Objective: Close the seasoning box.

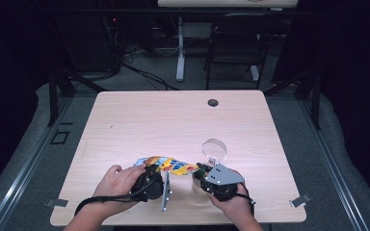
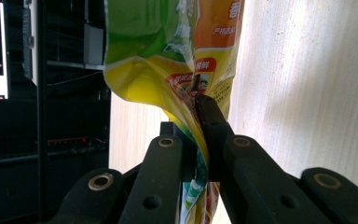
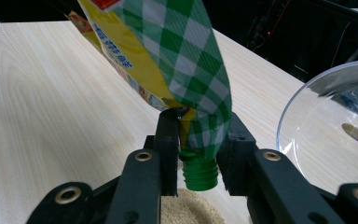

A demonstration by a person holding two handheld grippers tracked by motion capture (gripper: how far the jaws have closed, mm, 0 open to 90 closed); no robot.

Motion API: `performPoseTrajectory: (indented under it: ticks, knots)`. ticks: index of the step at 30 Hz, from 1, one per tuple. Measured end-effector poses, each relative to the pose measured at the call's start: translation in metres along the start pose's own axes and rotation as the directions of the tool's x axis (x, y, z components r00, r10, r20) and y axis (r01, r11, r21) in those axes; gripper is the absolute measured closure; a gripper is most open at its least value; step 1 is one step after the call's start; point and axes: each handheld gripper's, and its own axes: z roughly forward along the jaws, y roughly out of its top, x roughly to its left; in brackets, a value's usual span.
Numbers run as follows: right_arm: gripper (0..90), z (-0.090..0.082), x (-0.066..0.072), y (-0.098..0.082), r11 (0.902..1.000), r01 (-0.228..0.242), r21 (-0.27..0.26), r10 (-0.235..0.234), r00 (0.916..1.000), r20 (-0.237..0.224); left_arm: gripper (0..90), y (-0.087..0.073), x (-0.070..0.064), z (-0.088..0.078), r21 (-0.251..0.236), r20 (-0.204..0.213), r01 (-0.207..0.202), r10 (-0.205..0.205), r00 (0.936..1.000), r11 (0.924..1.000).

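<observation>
Pouch (image 1: 169, 165) stretched between left gripper (image 1: 160, 185) and right gripper (image 1: 203, 175) jaws

A clear glass bowl (image 1: 214, 148) sits on the wooden table (image 1: 164, 120), a black chair (image 1: 236, 41) beyond.

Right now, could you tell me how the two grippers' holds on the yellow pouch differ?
The left gripper pinches flat film at one end of the pouch, jaws almost together; the right gripper clamps the other end near the green cap, jaws wider apart. The left hand's gripper plate stands on edge; the right's lies flatter. Both are shut on the pouch, holding it between them.
</observation>
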Motion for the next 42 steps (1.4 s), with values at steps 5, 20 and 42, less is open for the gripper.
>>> performPoseTrajectory:
  ticks: [5,20,42]
  knots:
    - [71.6,0.002,0.001,0.001,1.0000,0.002,-0.006,-0.002,1.0000,-0.004,88.3,-0.004,-0.001,0.001,0.000,0.003,0.022,-0.022,0.9998,0.9998]
    - [71.6,0.008,0.003,0.004,1.0000,0.007,-0.005,-0.007,0.9998,-0.019,87.9,-0.018,-0.010,0.012,-0.025,0.029,0.137,-0.136,0.9903,0.9903]
    - [71.5,0.012,0.007,0.007,0.9994,0.034,-0.006,-0.034,0.9987,-0.037,83.7,-0.037,-0.026,0.032,-0.051,0.153,0.321,-0.310,0.9384,0.9458]
